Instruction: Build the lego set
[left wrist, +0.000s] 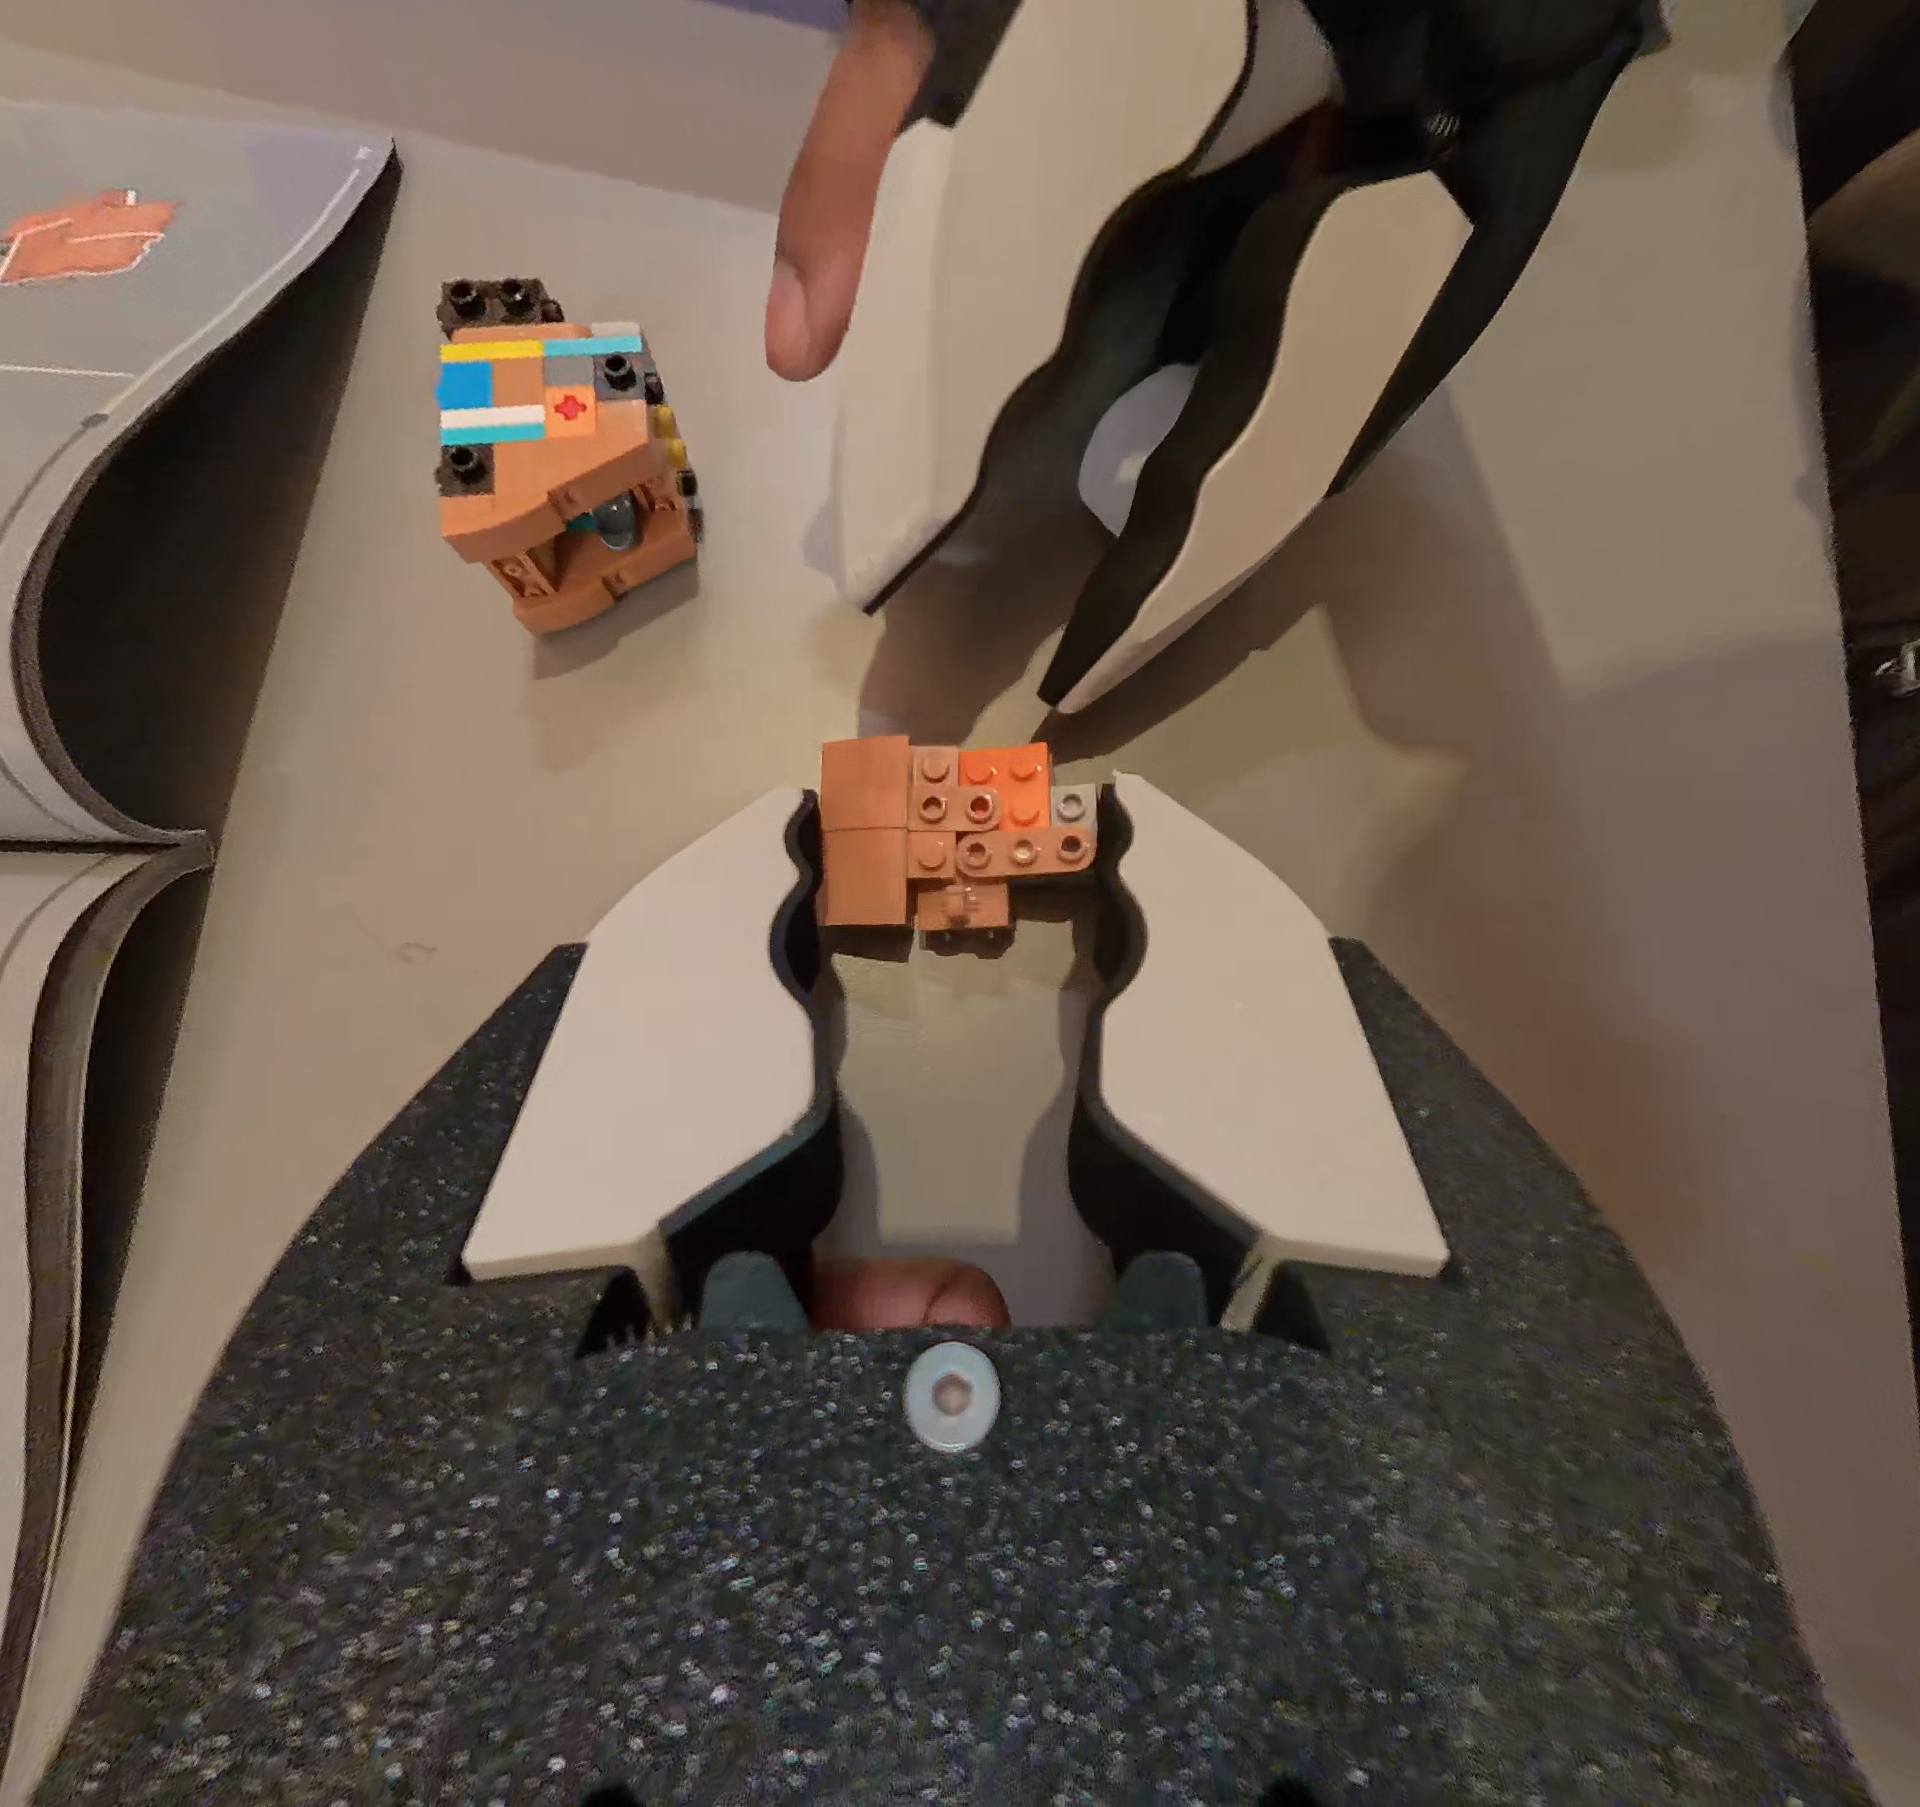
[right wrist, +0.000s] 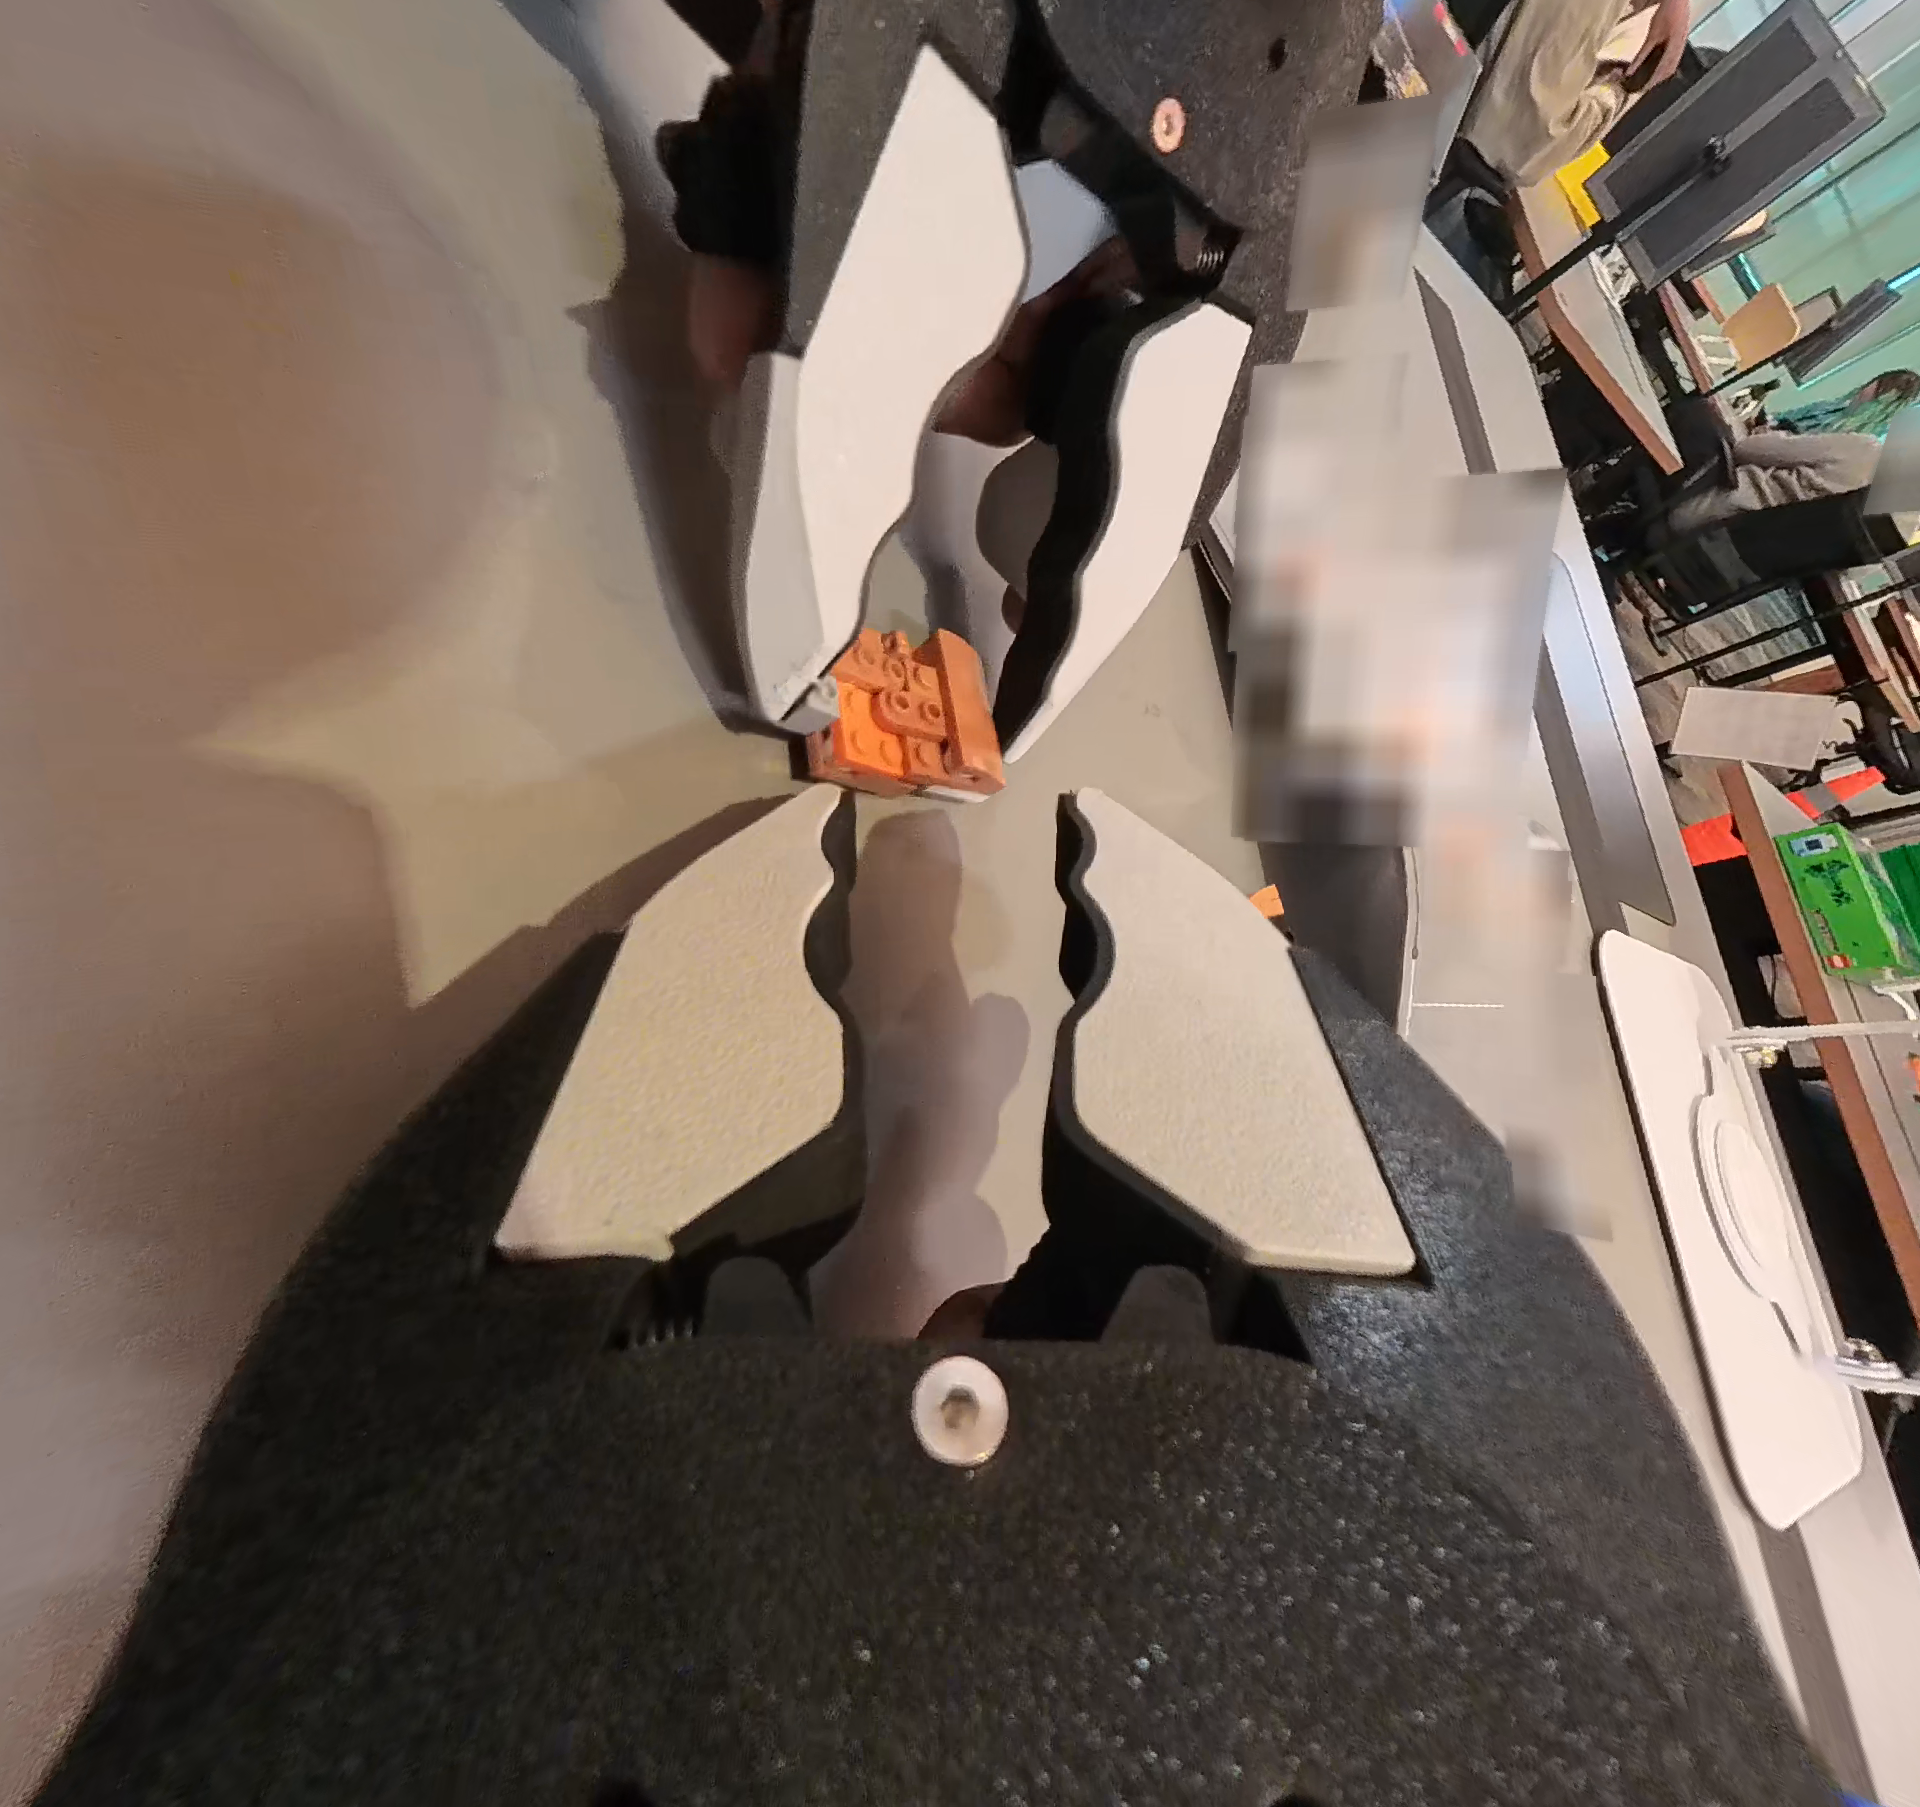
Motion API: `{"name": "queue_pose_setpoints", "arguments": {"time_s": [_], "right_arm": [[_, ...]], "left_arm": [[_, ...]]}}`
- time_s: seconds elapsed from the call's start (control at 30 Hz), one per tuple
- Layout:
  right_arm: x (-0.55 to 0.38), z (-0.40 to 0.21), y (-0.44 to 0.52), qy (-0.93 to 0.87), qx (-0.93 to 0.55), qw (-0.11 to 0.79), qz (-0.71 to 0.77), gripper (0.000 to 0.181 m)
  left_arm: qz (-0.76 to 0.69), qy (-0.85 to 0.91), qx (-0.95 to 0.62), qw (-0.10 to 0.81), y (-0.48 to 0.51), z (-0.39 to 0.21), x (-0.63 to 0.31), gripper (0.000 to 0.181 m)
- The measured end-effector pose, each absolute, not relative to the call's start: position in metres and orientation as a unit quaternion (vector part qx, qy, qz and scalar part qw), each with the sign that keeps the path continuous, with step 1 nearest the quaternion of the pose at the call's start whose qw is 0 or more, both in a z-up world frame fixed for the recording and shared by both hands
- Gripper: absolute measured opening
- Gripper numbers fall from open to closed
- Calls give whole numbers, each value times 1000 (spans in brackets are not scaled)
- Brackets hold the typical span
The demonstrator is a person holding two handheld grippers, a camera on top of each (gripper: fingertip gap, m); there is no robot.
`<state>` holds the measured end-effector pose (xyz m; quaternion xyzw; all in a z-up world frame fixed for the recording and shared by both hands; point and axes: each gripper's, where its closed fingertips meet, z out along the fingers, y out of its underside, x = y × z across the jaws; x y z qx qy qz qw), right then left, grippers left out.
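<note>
My left gripper (left wrist: 956,801) is shut on a small brown and orange lego sub-assembly (left wrist: 951,827), gripping it by its two sides low over the beige table (left wrist: 1558,926). It also shows in the right wrist view (right wrist: 899,718), held by the left gripper (right wrist: 904,734). My right gripper (right wrist: 956,801) is open and empty, with its tips just short of the sub-assembly. In the left wrist view the right gripper (left wrist: 956,656) comes down from the upper right. A bigger brown lego model (left wrist: 561,458) with coloured tiles stands to the left.
An open instruction booklet (left wrist: 104,407) lies at the table's left edge. A person's finger (left wrist: 821,282) sticks out beside the right gripper. A white tray (right wrist: 1714,1186), a green box (right wrist: 1849,905), other tables and people are off to the right.
</note>
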<state>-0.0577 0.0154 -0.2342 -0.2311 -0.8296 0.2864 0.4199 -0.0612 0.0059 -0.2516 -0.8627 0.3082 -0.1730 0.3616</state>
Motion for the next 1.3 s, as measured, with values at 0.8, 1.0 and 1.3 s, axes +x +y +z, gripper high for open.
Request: {"name": "queue_pose_setpoints", "arguments": {"time_s": [0.8, 1.0, 1.3], "right_arm": [[-53, -234, 6, -839, -175, 443, 263, 37], [-52, -234, 7, -839, -177, 442, 264, 37], [-52, -234, 7, -839, -178, 441, 265, 36]], "left_arm": [[-128, 333, -875, 328, -5, -259, -61, 54], [-121, 343, -869, 335, -5, -254, -64, 59], [-125, 348, -871, 322, -6, -261, -61, 54]]}}
